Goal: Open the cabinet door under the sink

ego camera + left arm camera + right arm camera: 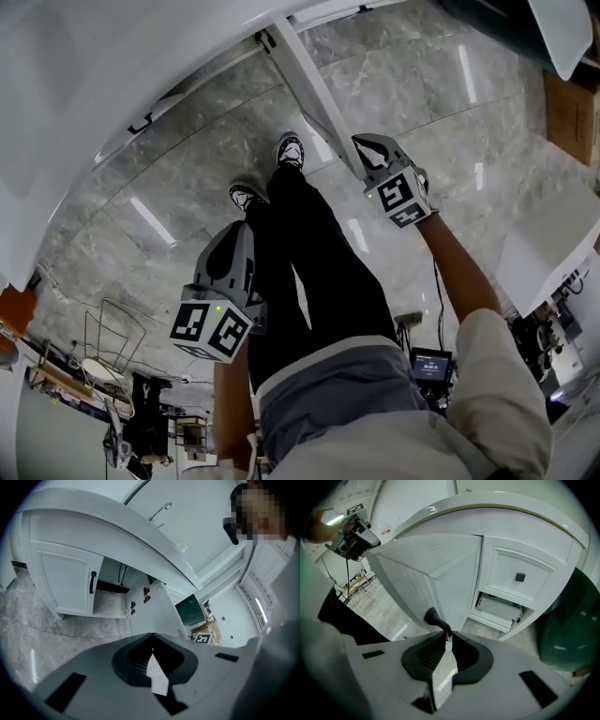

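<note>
The right hand-held gripper (447, 637) has its jaws pinched shut on the black handle (434, 619) of the door (436, 569). The door stands swung well out from the white cabinet (534, 536), so the opening (499, 607) beside it shows. The left hand-held gripper (152, 649) hangs apart from the cabinet, jaws together on nothing. The other door (65, 581) is closed.

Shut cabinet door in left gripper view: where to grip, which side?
Grip its black bar handle: it stands upright near the door's edge beside the open compartment. Approach from the front, probably with jaws spread sideways across the bar.
</note>
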The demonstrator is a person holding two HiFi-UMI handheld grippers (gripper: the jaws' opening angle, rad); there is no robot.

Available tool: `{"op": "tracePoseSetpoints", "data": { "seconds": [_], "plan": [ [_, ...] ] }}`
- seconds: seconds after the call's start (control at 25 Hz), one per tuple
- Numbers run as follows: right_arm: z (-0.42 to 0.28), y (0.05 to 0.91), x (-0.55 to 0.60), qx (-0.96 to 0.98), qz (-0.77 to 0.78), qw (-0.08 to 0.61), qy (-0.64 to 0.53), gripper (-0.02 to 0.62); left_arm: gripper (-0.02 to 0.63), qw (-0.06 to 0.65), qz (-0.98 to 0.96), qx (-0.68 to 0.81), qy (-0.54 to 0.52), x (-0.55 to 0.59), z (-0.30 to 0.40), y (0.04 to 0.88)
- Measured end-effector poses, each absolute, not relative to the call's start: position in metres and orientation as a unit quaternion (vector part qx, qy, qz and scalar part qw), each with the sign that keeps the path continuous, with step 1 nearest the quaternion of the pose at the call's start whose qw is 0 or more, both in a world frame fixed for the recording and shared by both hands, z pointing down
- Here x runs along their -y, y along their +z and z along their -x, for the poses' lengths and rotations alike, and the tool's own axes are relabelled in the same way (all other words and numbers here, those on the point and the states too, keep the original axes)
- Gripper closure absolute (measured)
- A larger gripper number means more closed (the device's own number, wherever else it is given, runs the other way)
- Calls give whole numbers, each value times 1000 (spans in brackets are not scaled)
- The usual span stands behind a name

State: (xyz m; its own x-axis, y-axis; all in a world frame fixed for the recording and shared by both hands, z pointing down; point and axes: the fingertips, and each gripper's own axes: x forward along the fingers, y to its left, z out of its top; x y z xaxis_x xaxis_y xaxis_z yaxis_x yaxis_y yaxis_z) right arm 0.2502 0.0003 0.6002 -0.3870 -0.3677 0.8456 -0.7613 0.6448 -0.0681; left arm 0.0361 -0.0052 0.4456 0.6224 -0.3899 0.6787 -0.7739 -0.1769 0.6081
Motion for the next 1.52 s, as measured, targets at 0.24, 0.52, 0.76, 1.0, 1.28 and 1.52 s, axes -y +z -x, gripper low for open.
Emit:
{"op": "tracePoseSetpoints", "data": {
  "seconds": [0.24,0.52,0.76,1.0,1.28,1.52],
  "plan": [
    [-265,595,-10,786,-365,427,257,554,607,495,-754,394,174,18,-38,431],
    [-294,565,-3,752,-427,396,311,554,607,483,-761,396,173,21,-37,412],
    [-295,537,5,749,-449,367,320,558,607,460,-776,392,180,21,-43,392],
    [-290,509,5,755,-459,347,314,564,607,449,-787,382,185,16,-49,374],
    [-277,468,3,757,-471,334,306,569,607,430,-797,391,167,27,-38,344],
    [-257,429,1,762,-478,311,306,569,607,423,-803,386,162,27,-23,325]
  ]
}}
